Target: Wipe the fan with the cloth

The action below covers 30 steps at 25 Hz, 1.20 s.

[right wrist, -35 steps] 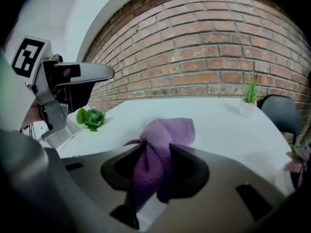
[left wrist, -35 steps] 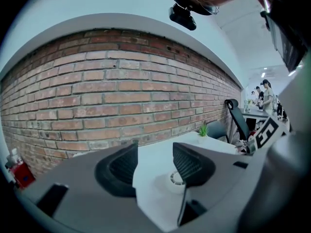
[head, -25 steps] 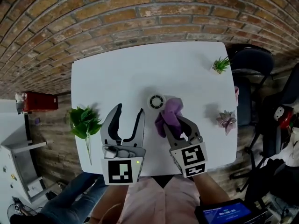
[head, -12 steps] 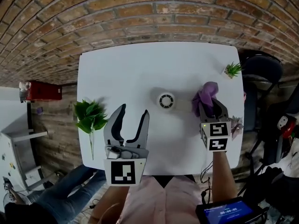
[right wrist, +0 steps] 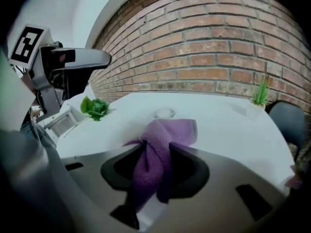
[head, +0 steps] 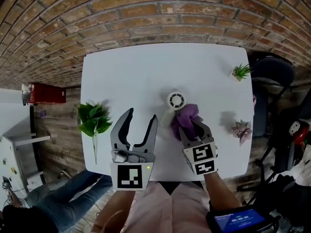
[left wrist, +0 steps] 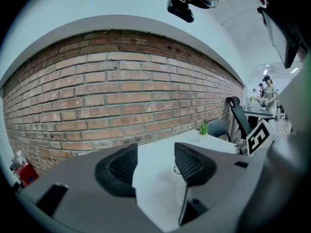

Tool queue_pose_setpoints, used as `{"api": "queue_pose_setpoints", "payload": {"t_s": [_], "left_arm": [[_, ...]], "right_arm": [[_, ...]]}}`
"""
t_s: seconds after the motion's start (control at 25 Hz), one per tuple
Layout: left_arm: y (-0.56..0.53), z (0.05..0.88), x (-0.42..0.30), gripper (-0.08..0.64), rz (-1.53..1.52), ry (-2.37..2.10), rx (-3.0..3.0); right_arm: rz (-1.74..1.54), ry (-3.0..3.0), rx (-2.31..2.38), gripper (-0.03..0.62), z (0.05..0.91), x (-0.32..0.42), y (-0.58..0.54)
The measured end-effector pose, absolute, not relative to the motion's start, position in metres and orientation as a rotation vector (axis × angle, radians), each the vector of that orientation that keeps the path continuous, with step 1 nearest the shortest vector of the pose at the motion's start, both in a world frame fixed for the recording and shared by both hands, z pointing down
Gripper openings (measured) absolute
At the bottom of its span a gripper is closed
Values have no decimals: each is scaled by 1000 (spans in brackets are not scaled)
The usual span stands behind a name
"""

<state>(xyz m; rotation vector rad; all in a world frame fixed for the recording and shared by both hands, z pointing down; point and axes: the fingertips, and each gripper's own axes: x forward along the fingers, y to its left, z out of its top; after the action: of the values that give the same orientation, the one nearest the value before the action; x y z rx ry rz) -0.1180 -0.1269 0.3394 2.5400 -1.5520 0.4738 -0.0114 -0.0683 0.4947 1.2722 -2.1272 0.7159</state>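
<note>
Since half a second ago, the right hand-held gripper (head: 189, 128) has swung its crumpled purple cloth (head: 186, 116) back in from well out to the right of the small round white fan (head: 176, 100). It now sits just below and to the right of the fan in the head view. Its jaws are clamped on the cloth. In the right gripper view the purple fabric bunches between the two dark pads and drapes down over them, with a fold sticking out ahead toward the fan. The fan sits on the white surface (head: 126, 72), just beyond that fold; whether cloth and fan touch cannot be told.

The left hand-held gripper (head: 141, 115) hovers to the lower left of the fan, about where it was. Its jaws are opening, and the left gripper view shows only bare white surface between them.

A green leafy sprig (head: 93, 120) lies far to the left of the fan at the surface's edge. A small green potted plant (head: 240, 72) stands up and to the right of the fan, near the corner. A pinkish succulent (head: 242, 128) sits to the right of the fan, past the cloth. A brick wall (head: 146, 13) runs behind the surface on the fan's far side, and a black chair (head: 269, 64) stands beyond the right edge.
</note>
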Motion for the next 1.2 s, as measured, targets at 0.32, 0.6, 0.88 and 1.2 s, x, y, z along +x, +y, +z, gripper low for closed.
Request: {"api": "queue_pose_setpoints", "payload": {"t_s": [0.32, 0.6, 0.88, 1.2], "left_arm": [[-122, 385, -83, 279, 687, -1227, 2563], [-116, 435, -51, 301, 881, -1044, 2515], [-118, 485, -44, 305, 1015, -968, 2424], [-118, 518, -48, 242, 1152, -889, 2369]], "right_arm": [[699, -2149, 1328, 143, 473, 11, -65], [723, -2122, 1429, 143, 460, 38, -53], [752, -2103, 1446, 143, 466, 45, -43], [767, -2095, 1447, 143, 469, 49, -42]]}}
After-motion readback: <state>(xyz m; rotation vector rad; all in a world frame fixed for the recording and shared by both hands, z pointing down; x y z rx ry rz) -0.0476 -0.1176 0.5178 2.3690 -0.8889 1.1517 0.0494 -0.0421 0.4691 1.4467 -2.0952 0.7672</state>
